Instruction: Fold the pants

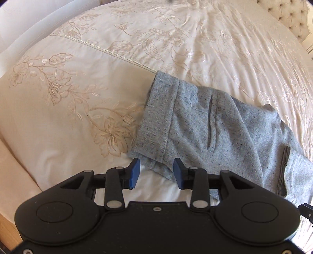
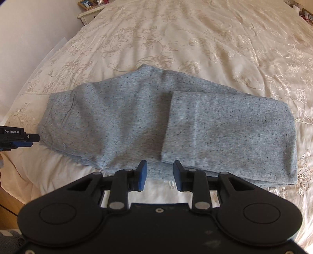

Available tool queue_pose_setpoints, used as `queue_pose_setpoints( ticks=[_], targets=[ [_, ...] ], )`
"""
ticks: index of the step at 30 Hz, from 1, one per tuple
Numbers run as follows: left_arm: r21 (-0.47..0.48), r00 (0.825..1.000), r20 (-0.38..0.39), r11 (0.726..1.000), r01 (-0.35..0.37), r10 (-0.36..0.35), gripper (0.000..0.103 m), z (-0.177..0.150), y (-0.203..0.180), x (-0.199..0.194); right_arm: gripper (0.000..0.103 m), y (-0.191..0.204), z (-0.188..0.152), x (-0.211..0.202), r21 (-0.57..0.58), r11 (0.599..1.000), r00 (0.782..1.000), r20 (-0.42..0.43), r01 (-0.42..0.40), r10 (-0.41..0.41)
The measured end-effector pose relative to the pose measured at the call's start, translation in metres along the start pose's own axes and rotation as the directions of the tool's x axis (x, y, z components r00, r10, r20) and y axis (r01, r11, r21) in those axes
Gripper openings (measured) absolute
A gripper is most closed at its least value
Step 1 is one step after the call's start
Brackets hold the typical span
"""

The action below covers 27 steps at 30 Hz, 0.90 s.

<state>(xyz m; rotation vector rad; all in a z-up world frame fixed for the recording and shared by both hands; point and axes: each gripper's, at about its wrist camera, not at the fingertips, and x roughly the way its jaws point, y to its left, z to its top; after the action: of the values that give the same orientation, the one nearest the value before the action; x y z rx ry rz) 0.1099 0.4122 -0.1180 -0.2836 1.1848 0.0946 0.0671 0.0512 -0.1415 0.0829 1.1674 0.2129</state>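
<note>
Grey speckled pants lie folded on the cream embroidered bedspread, the leg end doubled back over the right half. In the left wrist view the pants show their waistband end and a pocket slit. My left gripper hovers over the near corner of the waistband, jaws apart, nothing pinched between the blue pads. My right gripper hangs above the near edge of the pants, jaws apart and empty. The left gripper's tip shows at the left edge of the right wrist view, beside the waistband.
The bed's near edge and a wooden frame lie at lower left. A tufted headboard stands at the far right. A white nightstand with framed pictures sits at the far left beyond the bed.
</note>
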Motion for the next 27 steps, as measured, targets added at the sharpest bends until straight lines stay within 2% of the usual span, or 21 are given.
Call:
queue_pose_setpoints(
  ticks=[4,6,8,10,13,16,19,21,24,25,26,27],
  targets=[
    [0.037,0.999,-0.026,0.999,0.029,-0.028,0.047,0.011,0.009,0.014,0.032,0.031,0.002,0.006,-0.009,1.0,1.0,-0.006,0.01,-0.01],
    [0.046,0.999,-0.044,0.999,0.029,-0.027,0.051,0.015,0.012,0.023,0.032,0.042,0.004,0.007,-0.017,1.0,1.0,-0.006,0.018,-0.018],
    [0.045,0.998,-0.061,0.999,0.029,-0.027,0.062,0.018,0.017,0.034,0.032,0.051,0.005,0.006,-0.024,0.999,1.0,-0.001,0.028,-0.028],
    [0.033,0.994,-0.096,0.998,0.048,-0.045,0.066,0.018,0.021,0.047,0.032,0.057,0.005,0.003,-0.023,0.999,0.999,0.002,0.038,-0.038],
    [0.014,0.988,-0.134,0.996,0.086,-0.083,0.078,0.017,0.027,0.061,0.032,0.059,0.006,0.0,-0.019,0.998,0.999,0.006,0.053,-0.053],
    [0.041,0.985,-0.142,0.994,0.106,-0.1,0.084,0.015,0.026,0.071,0.032,0.06,0.007,0.0,-0.015,0.998,0.998,0.001,0.068,-0.068],
    [0.045,0.979,-0.151,0.989,0.141,-0.133,0.098,0.015,0.021,0.077,0.032,0.063,0.008,0.003,-0.014,0.997,0.997,-0.007,0.078,-0.078],
    [0.05,0.981,-0.144,0.989,0.142,-0.134,0.101,0.016,0.015,0.082,0.032,0.064,0.008,0.004,-0.018,0.996,0.996,-0.012,0.082,-0.083],
    [0.039,0.985,-0.112,0.99,0.138,-0.133,0.098,0.015,0.007,0.085,0.032,0.066,0.009,0.007,-0.015,0.996,0.996,-0.018,0.086,-0.086],
    [0.036,0.983,-0.102,0.987,0.154,-0.15,0.084,0.016,0.005,0.084,0.032,0.066,0.009,0.007,-0.014,0.996,0.996,-0.021,0.086,-0.087],
    [0.04,0.981,-0.099,0.984,0.171,-0.166,0.061,0.016,0.002,0.081,0.032,0.066,0.009,0.008,-0.01,0.996,0.996,-0.022,0.089,-0.089],
    [0.048,0.975,-0.094,0.977,0.208,-0.203,0.051,0.017,0.0,0.077,0.032,0.066,0.009,0.009,-0.007,0.996,0.996,-0.023,0.09,-0.09]
  ],
)
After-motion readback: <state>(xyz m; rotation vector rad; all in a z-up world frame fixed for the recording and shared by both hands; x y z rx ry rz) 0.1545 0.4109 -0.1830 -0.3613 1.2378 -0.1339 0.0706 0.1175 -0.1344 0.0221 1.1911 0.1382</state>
